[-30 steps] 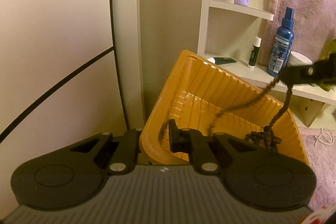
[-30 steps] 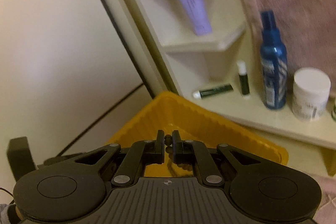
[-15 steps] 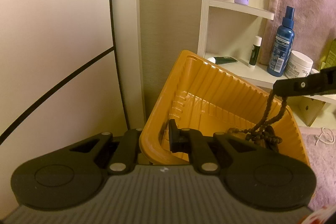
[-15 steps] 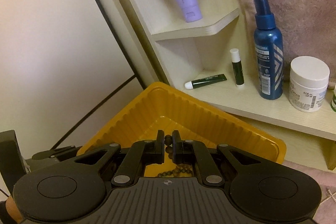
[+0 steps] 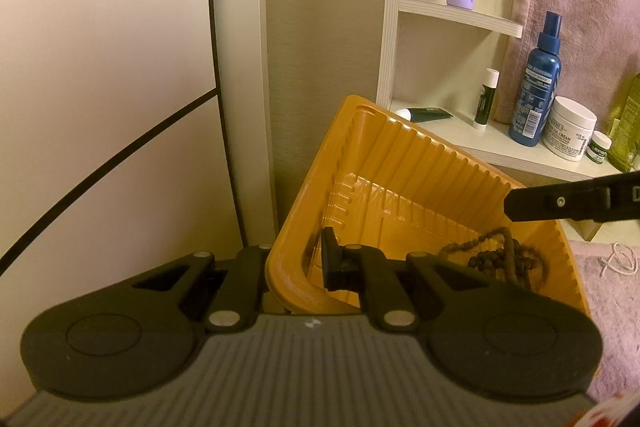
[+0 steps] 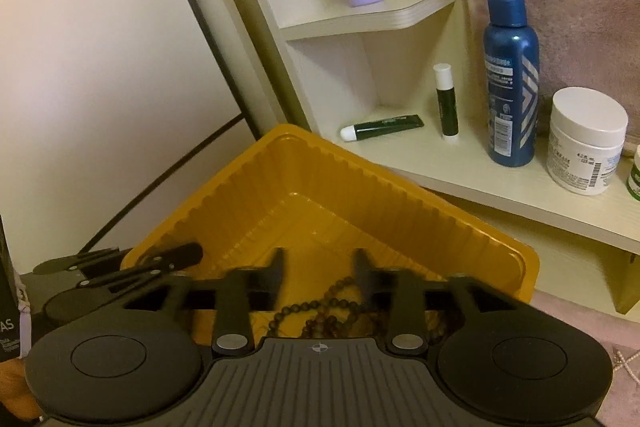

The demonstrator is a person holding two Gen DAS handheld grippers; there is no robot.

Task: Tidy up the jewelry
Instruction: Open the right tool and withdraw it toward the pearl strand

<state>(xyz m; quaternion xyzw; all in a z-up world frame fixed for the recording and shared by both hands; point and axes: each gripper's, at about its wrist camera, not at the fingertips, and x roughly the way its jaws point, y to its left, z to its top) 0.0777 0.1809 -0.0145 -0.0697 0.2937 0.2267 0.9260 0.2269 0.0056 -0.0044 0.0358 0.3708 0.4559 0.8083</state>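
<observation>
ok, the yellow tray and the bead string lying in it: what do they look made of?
Yellow tray: looks like thin moulded plastic, with ribbed walls, embossed floor ridges and a soft sheen. Bead string: small dark brown round beads, matte, possibly wood or seed; the pictures leave it open.

A dark brown beaded necklace lies heaped in loose coils on the floor of a yellow-orange ribbed plastic tray, in the corner nearest the right side of the left wrist view. No pads press on it. The right wrist view shows its round beads strung in overlapping loops. The tray sits tilted, one corner raised toward the shelf.
</observation>
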